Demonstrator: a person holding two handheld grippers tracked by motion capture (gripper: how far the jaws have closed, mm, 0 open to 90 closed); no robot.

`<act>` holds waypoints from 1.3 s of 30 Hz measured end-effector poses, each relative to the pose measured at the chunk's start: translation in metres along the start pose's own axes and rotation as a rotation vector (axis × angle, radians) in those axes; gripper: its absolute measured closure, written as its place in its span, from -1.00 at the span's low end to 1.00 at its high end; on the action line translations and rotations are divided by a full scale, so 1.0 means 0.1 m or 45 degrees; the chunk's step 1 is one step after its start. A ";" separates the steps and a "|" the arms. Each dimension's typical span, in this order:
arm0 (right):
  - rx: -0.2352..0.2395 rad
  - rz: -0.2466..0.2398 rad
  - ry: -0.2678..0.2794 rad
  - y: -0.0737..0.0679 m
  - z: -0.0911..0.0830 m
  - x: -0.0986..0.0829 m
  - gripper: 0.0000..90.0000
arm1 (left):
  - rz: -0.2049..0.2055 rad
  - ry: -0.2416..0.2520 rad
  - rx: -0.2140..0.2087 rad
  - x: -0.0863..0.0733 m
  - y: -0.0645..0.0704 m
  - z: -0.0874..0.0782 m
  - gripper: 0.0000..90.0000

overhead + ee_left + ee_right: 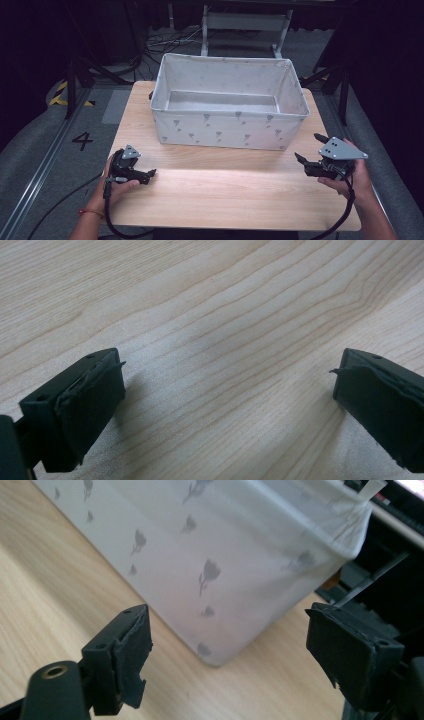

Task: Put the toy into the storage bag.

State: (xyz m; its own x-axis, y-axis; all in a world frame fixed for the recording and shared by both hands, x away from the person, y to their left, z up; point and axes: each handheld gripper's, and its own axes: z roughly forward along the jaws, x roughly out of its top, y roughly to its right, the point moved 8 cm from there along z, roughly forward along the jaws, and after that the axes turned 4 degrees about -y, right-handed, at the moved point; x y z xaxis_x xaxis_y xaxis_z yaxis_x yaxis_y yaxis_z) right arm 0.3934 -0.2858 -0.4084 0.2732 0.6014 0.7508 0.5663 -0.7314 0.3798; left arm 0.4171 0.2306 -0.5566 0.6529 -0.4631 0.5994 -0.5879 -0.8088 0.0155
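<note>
One fabric bin, two hand-held grippers, both empty.

Front strip: bare table runs between the left gripper and the right gripper — open passage across.
Obstacle: the bin stands mid-table, its front wall blocking the way forward.
Bin top: open, with nothing seen inside — free entry from above.
Left gripper: jaws apart over bare wood, nothing between them.
Right gripper: jaws apart, the bin's near corner ahead, near but apart.
Bin sides: narrow table margins left and right.
</note>
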 end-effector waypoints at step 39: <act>0.147 0.558 -0.307 -0.14 0.47 -1.55 -0.70 | -0.005 -0.003 -0.003 0.00 0.00 0.00 -1.00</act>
State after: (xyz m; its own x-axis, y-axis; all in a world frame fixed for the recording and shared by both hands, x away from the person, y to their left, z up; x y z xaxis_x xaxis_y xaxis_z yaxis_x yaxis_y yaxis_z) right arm 0.3795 -0.3539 -0.5556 0.6680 0.3135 0.6749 0.4373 -0.8992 -0.0151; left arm 0.4177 0.2305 -0.5567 0.6561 -0.4607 0.5977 -0.5864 -0.8098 0.0195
